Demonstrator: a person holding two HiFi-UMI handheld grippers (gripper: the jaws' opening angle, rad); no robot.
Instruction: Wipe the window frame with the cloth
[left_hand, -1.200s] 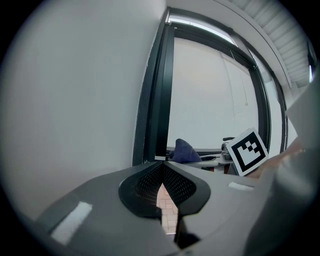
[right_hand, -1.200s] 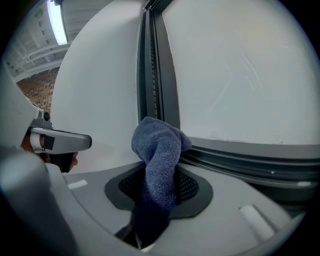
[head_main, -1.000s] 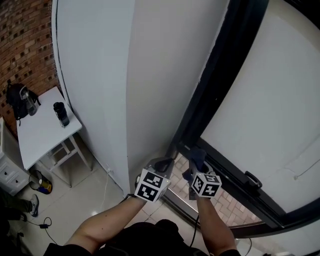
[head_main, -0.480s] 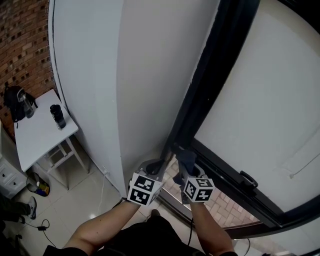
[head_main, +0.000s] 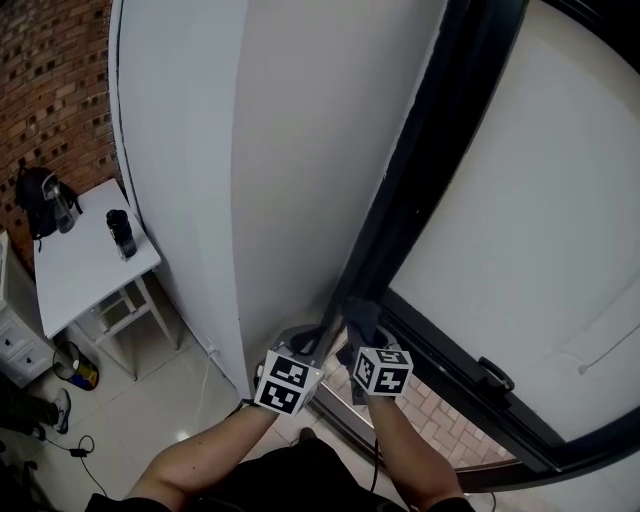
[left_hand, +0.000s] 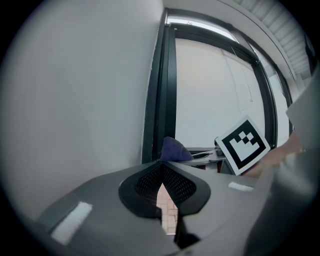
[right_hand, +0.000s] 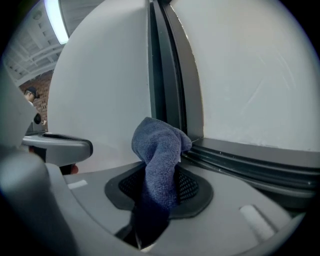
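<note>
A blue cloth (right_hand: 160, 160) sticks up from between the jaws of my right gripper (right_hand: 161, 187), which is shut on it. In the head view the cloth (head_main: 362, 318) presses at the lower corner of the black window frame (head_main: 420, 170), where the upright meets the bottom rail. From the right gripper view the frame (right_hand: 170, 75) rises just behind the cloth. My left gripper (left_hand: 161, 167) is shut with nothing between its pads. It hangs just left of the right gripper (head_main: 360, 332), near the upright. The cloth (left_hand: 174, 149) shows beyond the left gripper (head_main: 312, 340).
A white wall panel (head_main: 300, 150) runs left of the frame. Along the bottom rail sits a black handle (head_main: 495, 375). At far left stands a small white table (head_main: 85, 265) with a black bottle (head_main: 121, 232) and a black bag (head_main: 40, 200), against a brick wall (head_main: 50, 80).
Both grippers have shifted left along the bottom rail, and the cloth now sits in the frame's lower corner by the upright.
</note>
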